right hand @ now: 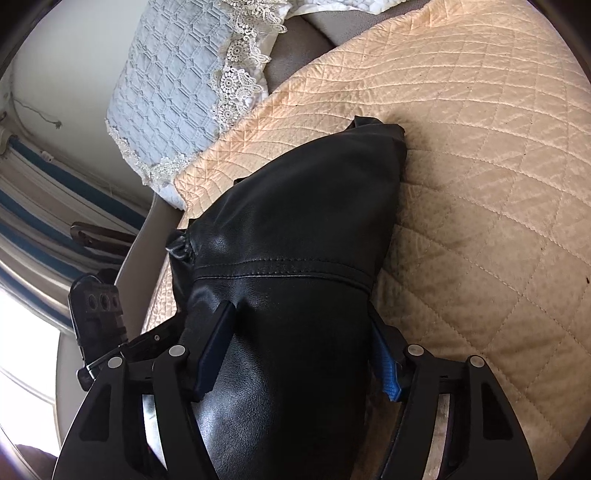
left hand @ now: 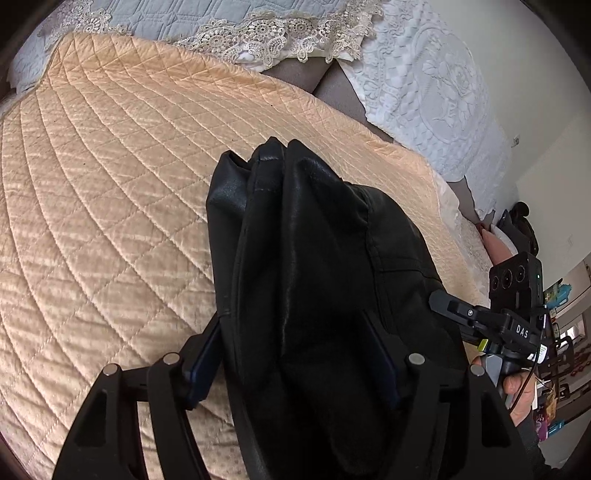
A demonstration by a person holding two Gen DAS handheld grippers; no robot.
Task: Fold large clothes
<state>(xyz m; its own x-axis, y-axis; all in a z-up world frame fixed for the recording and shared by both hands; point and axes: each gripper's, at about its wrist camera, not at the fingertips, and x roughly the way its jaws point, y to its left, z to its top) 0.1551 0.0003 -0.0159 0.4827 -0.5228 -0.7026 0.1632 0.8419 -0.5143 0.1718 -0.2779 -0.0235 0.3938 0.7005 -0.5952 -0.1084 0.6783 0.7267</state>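
A black leather garment (left hand: 314, 280) hangs bunched above a peach quilted bedspread (left hand: 110, 192). My left gripper (left hand: 295, 343) is shut on a thick fold of it, blue pads pressed on both sides. My right gripper (right hand: 299, 332) is shut on another part of the same black leather garment (right hand: 288, 229), with a stitched seam just ahead of the pads. The right gripper also shows in the left wrist view (left hand: 454, 306), at the garment's right edge. The left gripper shows at the lower left of the right wrist view (right hand: 155, 338).
The bedspread (right hand: 480, 184) covers a seat or bed. A pale blue quilted cover with lace trim (left hand: 184, 26) lies at the back, also in the right wrist view (right hand: 166, 92). A white embossed cover (left hand: 436, 92) lies at right. Shelves with clutter (left hand: 557, 332) stand far right.
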